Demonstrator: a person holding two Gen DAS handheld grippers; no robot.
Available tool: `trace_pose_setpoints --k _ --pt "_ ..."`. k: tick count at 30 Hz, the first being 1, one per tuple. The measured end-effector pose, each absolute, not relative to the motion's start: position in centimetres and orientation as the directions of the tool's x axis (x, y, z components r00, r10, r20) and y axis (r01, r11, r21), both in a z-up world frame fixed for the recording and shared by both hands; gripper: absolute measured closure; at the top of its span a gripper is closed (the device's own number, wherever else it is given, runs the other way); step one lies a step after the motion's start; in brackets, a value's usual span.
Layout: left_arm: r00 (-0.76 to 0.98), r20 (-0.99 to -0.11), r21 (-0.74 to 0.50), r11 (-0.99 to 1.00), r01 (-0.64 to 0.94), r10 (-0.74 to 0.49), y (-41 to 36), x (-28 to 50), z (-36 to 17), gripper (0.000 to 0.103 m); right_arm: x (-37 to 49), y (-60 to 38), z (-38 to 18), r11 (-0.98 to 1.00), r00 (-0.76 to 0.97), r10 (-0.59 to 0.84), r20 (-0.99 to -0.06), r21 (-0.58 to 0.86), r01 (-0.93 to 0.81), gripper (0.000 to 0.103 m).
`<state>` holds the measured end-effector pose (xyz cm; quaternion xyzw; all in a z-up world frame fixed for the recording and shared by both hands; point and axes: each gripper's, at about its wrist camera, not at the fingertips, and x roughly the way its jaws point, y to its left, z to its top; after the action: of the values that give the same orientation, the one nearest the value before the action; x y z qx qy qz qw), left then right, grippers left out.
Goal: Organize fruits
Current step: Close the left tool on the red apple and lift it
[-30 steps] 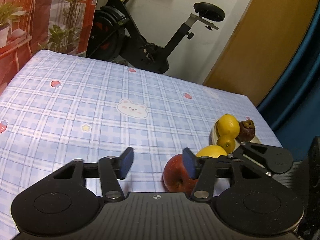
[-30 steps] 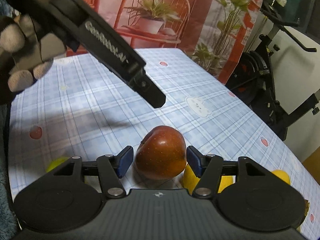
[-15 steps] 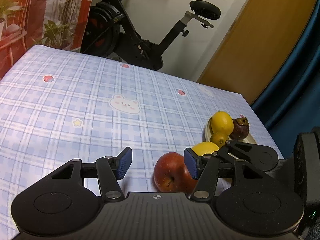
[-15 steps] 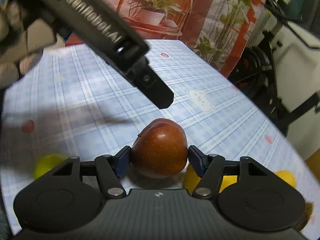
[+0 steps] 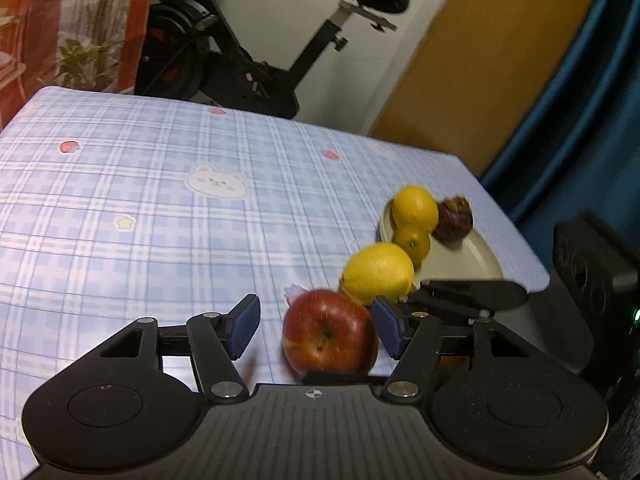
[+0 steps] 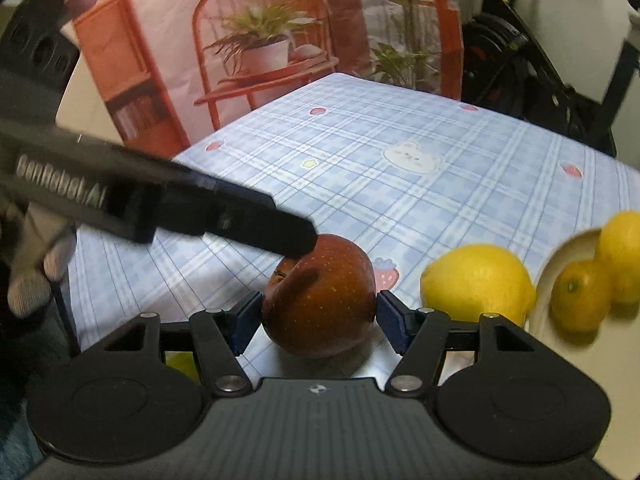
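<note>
Across the lower half of both views spreads the desk (image 5: pixel 160 184), covered in a blue checked cloth with bear and strawberry prints; an exercise bike (image 5: pixel 256 60) stands behind it at the top of the left wrist frame. At the right edge of that frame a pale plate (image 5: pixel 472 264) sits near the desk's corner and already carries a large yellow citrus (image 5: pixel 414 209), a small orange (image 5: pixel 412 240) and a dark purple fruit (image 5: pixel 454 218), so it looks to be the collecting spot for the task. A lemon (image 6: pixel 478 282) lies on the cloth just beside the plate's rim, not yet on it.

Low in the centre of the right wrist view, the right hand-held gripper (image 6: pixel 318 318) has its blue pads pressed against both flanks of a red apple (image 6: pixel 320 300), gripping it across its widest part, probably so the round fruit cannot roll out. Whether the apple is lifted clear of the cloth or resting on it cannot be told. The next move would likely be a short carry rightward to the plate.

The left hand-held gripper (image 5: pixel 312 326) is spread wide and holds nothing; the apple shows between its pads only because it lies beyond them. It reaches in from the left of the right wrist frame, above the apple, apparently waiting.
</note>
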<state>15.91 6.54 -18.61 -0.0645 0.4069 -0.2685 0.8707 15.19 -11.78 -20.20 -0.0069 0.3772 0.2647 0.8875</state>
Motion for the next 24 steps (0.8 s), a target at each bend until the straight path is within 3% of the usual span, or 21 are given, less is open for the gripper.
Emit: trace_pose_setpoints --k 14,24 --pt "0.494 -0.686 -0.336 0.835 0.436 -0.533 5.0 16.2 -19.8 0.038 13.6 -12.3 -20.1 0.875 0.614 0.456 -0.644 0.201 -0.439 0.038" --pt "0.498 -0.683 -0.360 0.839 0.408 -0.535 4.0 17.3 -20.4 0.036 12.0 -11.7 -19.3 0.909 0.685 0.370 -0.627 0.092 -0.407 0.037"
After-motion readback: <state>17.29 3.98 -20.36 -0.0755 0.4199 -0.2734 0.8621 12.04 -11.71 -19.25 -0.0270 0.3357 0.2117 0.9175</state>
